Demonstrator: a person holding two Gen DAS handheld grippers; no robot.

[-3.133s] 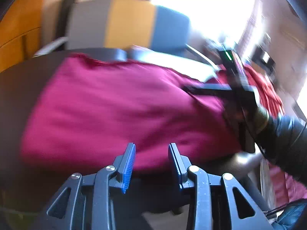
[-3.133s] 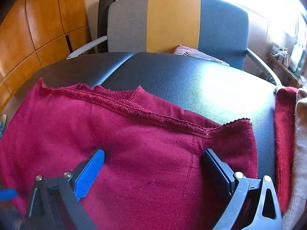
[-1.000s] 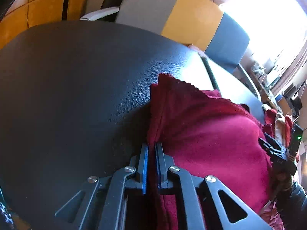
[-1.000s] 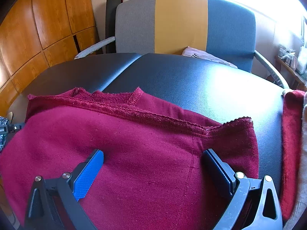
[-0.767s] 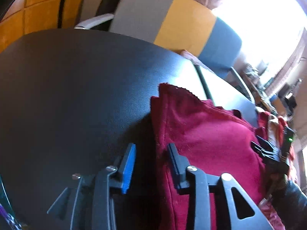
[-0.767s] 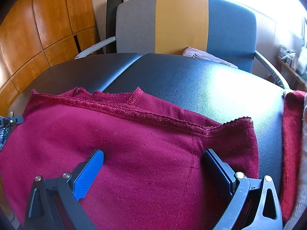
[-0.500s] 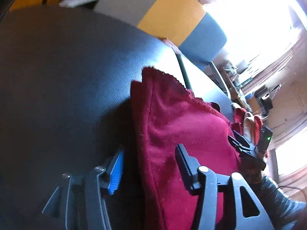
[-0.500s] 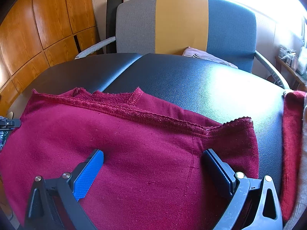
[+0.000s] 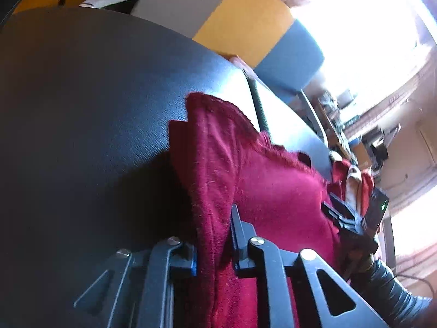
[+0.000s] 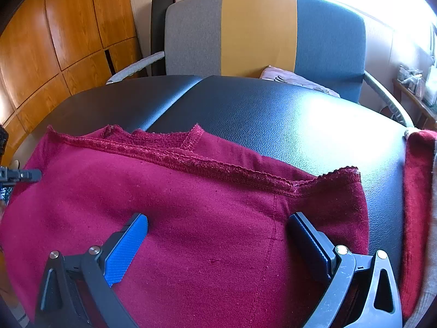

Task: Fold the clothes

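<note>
Left wrist view first: your left gripper [image 9: 213, 239] has its two black fingers either side of a thick fold at the edge of the dark red fleece garment [image 9: 273, 191], and the cloth fills the gap between them. You can see the fabric bunched right up against the blue pad on the left finger, though whether it is truly pinched you cannot tell from here. The garment lies on the black leather-textured tabletop [image 9: 82, 109], its ragged hem pointing toward the far side. Over on the right of this view your right gripper [image 9: 345, 213] sits low on the cloth, with a small green light showing on its body. Beyond the table stands the grey, yellow and blue upholstered armchair [image 9: 245, 27].

Now the right wrist view: your right gripper [image 10: 218, 235] is spread wide, fingers well apart, resting over the red garment [image 10: 204, 205] without clamping anything. The stitched hem runs across the frame ahead of the fingers, with bare tabletop [image 10: 273, 109] beyond it. At the right edge lies a second pile of red and beige knitwear [image 10: 418, 191]. The armchair [image 10: 259, 27] faces you, and orange wooden wall panels [image 10: 54, 41] fill the left.
</note>
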